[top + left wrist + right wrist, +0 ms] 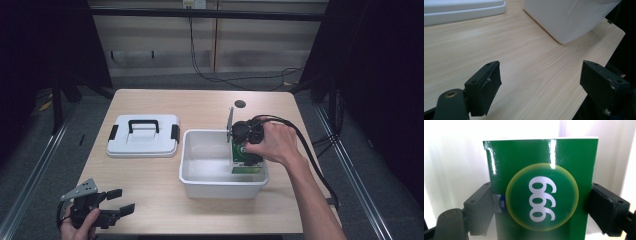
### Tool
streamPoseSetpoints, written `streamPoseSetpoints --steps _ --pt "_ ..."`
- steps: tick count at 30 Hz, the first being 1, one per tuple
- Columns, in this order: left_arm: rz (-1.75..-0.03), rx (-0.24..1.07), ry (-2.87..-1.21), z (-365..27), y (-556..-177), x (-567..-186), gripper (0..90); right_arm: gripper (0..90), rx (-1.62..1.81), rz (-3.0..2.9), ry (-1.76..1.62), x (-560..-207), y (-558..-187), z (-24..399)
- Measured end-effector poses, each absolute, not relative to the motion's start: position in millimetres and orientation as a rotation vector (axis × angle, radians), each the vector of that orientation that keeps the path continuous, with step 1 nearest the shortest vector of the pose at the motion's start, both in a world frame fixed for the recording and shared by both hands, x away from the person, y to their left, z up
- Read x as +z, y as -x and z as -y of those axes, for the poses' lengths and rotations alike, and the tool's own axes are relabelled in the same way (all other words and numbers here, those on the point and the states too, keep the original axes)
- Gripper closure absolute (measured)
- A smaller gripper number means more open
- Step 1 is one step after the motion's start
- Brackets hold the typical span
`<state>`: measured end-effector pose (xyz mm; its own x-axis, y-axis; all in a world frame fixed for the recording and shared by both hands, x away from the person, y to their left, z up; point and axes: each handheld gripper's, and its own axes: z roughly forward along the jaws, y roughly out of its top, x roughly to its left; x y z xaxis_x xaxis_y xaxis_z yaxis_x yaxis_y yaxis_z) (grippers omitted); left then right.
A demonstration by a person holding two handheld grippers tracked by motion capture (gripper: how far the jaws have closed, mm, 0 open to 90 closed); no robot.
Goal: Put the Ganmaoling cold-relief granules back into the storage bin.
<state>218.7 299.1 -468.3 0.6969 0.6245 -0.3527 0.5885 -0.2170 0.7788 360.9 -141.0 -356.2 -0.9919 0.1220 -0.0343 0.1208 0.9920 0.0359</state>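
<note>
Over the wooden table point(150, 175), white tub point(220, 187) sits mid-right, its lid point(143, 145) apart to the left. Right gripper point(540, 202) pinches a green box point(541, 195) by its side edges, inside the tub's right end. Carton looks light, stiff, glossy; likely slippery, crushable. Left gripper point(540, 82) spread, idle at the near-left edge.

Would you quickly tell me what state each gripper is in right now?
Left gripper: open, holding nothing, above the table.
Right gripper: shut on the green box, inside the white bin.
</note>
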Motion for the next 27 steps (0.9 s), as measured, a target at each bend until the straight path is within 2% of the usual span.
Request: streamPoseSetpoints --steps 27 --pt "-0.946 0.045 -1.89 -300 -218 -468 17.0 14.7 -0.029 -3.134 -0.227 -391 -365 135"
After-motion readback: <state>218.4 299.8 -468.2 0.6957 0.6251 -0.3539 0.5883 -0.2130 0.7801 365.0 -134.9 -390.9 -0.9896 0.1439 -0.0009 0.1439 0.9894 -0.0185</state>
